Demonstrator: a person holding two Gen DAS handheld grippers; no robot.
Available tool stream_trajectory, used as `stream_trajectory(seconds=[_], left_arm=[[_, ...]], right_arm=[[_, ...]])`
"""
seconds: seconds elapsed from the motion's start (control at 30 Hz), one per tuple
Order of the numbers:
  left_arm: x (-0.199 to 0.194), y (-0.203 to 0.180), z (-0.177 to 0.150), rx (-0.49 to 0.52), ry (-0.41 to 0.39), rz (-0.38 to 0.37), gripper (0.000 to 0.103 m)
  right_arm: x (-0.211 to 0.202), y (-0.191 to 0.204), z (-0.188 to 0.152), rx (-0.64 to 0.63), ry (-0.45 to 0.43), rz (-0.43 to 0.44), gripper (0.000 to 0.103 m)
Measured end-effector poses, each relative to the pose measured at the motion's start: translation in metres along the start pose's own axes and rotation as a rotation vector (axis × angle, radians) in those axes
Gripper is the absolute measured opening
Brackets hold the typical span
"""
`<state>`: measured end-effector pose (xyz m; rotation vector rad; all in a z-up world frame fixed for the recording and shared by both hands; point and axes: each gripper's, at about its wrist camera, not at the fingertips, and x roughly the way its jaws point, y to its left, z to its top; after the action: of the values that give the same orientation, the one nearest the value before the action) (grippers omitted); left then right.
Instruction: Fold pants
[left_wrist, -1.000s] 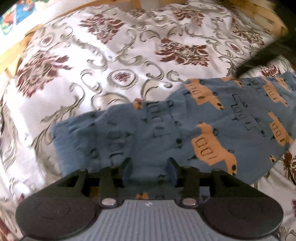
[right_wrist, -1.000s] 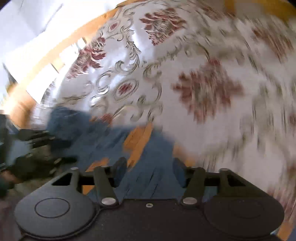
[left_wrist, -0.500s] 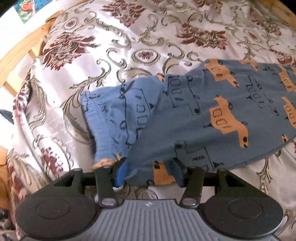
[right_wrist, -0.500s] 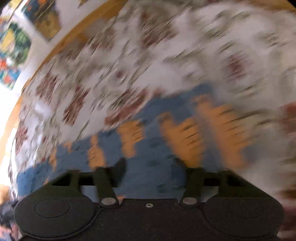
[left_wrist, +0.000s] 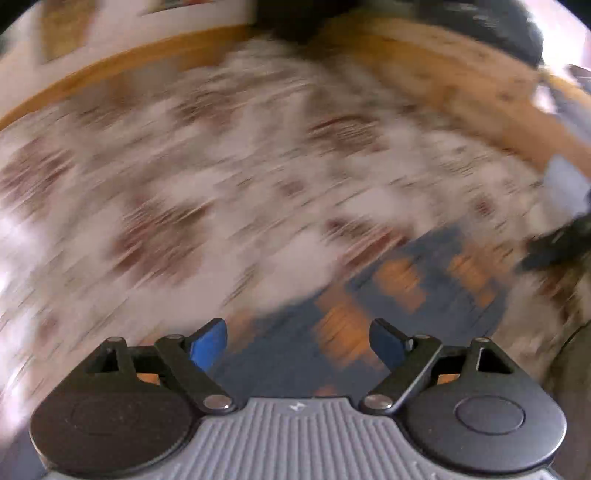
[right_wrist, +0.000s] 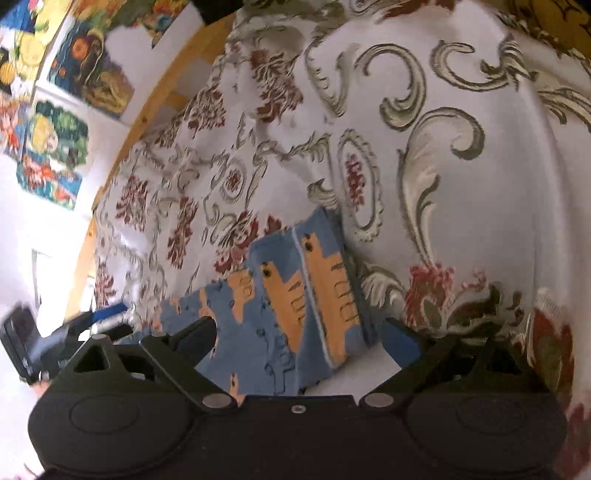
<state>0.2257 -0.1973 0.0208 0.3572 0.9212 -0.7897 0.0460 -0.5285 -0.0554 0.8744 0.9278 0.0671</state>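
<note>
the pants (right_wrist: 295, 295), blue with orange vehicle prints, lie on the patterned bedspread (right_wrist: 461, 147), toward the near edge of the bed where both grippers work. in the right wrist view the cloth shows stacked layers with a pale hem line running along one strip, so it looks partly folded already; how many folds it has i cannot tell.

the right gripper (right_wrist: 299, 339) sits low over the cloth's end with its fingers spread wide, one on each side of the layered strip, and nothing pinched between them. that placement suits either a fresh grab of the end or a clean let-go, and which one it is i cannot tell.

the left gripper (left_wrist: 297, 343) is also spread, its blue pads (left_wrist: 207, 345) apart with only blurred cloth beyond them. its view is smeared by fast motion, so the pants (left_wrist: 406, 295) read only as a blue and orange patch on the bedspread (left_wrist: 184, 184). it appears at the left edge of the right wrist view too, close beside the cloth's other end.

the wooden bed frame (right_wrist: 162, 92) runs along the far edge, with bright pictures (right_wrist: 55, 140) on the wall behind.
</note>
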Motion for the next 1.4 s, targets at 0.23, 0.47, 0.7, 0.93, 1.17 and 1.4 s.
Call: stream_trajectory(seconds=[0.23,0.47,0.7,0.93,1.17,1.4], left_arm=[[0.116,-0.074,0.099,0.155,0.114,-0.244,0.085],[0.194,-0.097,0.11,0.187,0.328,-0.387,0.068],[0.217,-0.101,0.117,0.174,0.437,-0.432,0.066],[0.219,-0.114,0.11,0.222,0.413,-0.403,0.062],[0.211,-0.124,0.097,0.21,0.384,-0.378,0.05],[0.194,-0.149,0.097,0.208,0.318,-0.346,0.023]], right_arm=[[-0.009,-0.008,-0.011,0.095,-0.037,0.066,0.092],[-0.016,-0.021,-0.037,0.36,-0.016,0.076,0.081],[0.002,-0.028,-0.049,0.682,-0.244,-0.066,0.071],[0.015,-0.03,-0.074,0.779,-0.374,-0.092,0.05],[0.026,-0.026,-0.079,0.753,-0.395,-0.167,0.02],[0.011,-0.003,-0.076,0.592,-0.538,-0.207,0.01]])
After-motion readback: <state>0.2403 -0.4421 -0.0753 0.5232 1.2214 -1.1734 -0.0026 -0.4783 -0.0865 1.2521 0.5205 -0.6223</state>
